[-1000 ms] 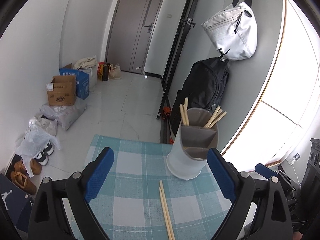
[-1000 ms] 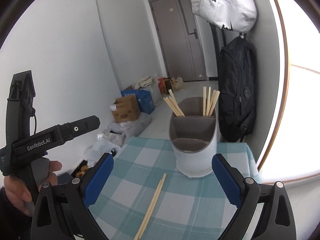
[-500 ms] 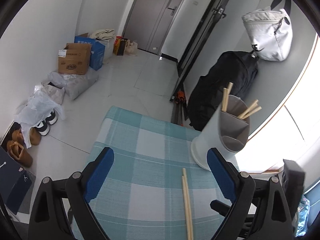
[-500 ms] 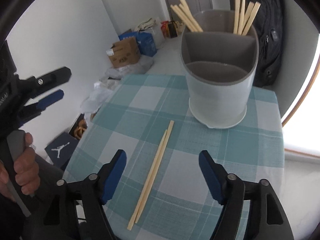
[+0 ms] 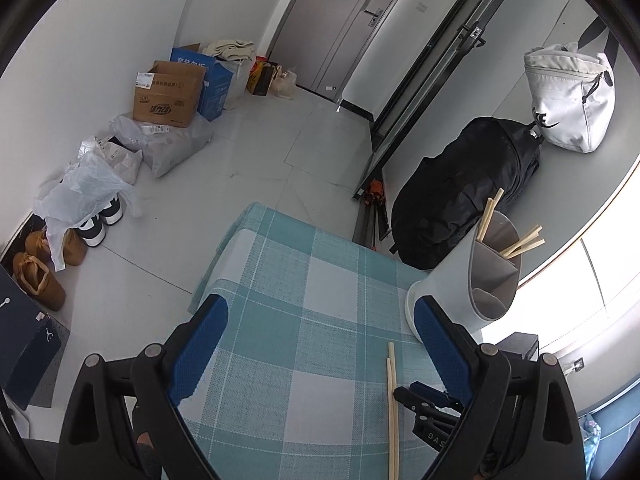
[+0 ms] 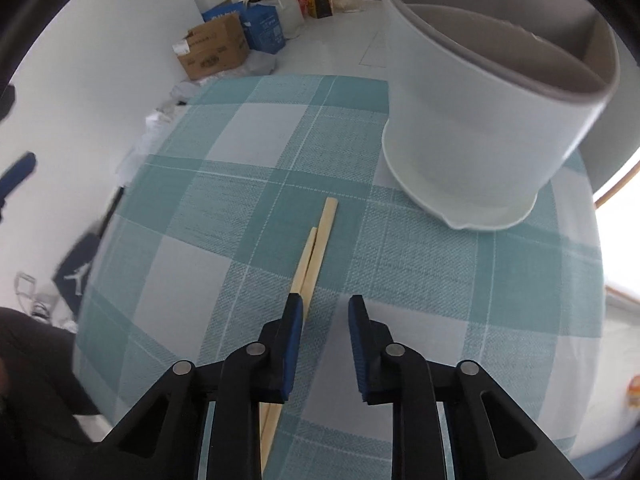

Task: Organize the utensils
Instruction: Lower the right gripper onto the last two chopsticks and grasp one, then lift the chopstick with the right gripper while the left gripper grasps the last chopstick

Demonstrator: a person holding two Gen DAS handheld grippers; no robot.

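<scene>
We find the right hand-held gripper (image 6: 322, 312) closing, its ribbed blue pads narrow beside two slender wooden chopsticks (image 6: 316, 248) lying on the woven checked surface (image 6: 224, 208), near the round divided holder (image 6: 480, 128), the left hand-held gripper (image 5: 316, 340) wide.

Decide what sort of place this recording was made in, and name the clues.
Probably a home entryway or hallway: shoes and cardboard boxes line the wall near a door, bags hang up, and a small table with a checked cloth holds a chopstick holder.

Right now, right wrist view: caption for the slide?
Right gripper closing over chopsticks on checked cloth, beside utensil holder.
</scene>
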